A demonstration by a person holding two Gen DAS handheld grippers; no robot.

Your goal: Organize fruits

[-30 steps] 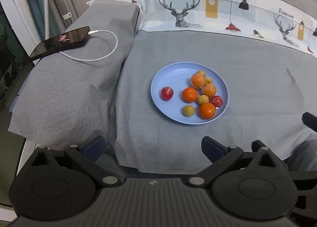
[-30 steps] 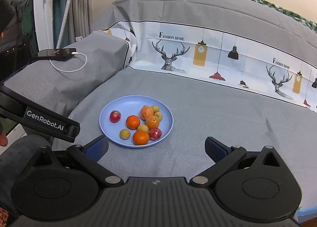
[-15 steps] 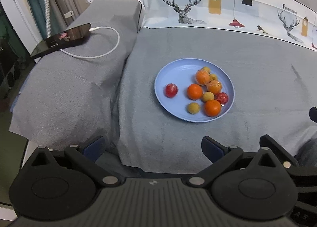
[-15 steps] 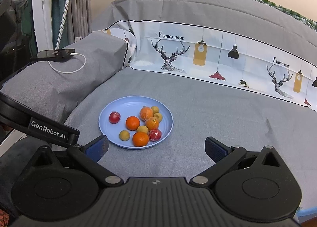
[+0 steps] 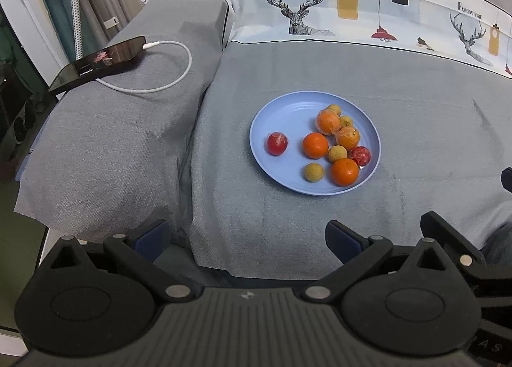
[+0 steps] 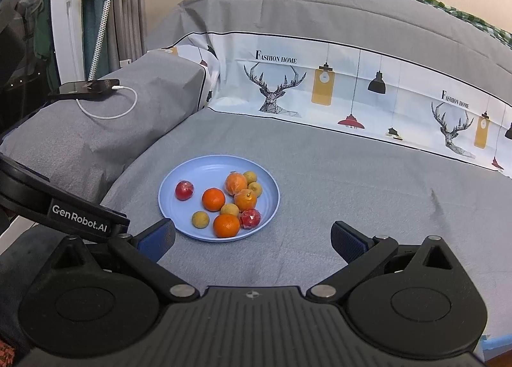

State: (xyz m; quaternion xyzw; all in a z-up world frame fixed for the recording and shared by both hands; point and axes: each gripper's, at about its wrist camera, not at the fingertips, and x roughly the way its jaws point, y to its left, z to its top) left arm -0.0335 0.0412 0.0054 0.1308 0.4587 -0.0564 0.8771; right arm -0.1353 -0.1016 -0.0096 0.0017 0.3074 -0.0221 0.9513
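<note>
i see my left tool [image 5: 246,239] with fingers spread apart and empty, and my right tool [image 6: 252,239] likewise apart and empty. ahead of both, well apart from the fingertips, a blue plate [image 5: 284,114] rests on the grey bed [image 5: 416,104], carrying the fruits [image 5: 332,146]. a phone [image 5: 96,62] lies far left.

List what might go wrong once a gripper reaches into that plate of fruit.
1. The round fruits crowd together on the shallow light-blue plate; open fingers may nudge neighbours over its low rim.
2. The plate sits on soft grey fabric, so pressing may tip it.
3. The plastic-wrapped red fruit could slip when gripped.
</note>
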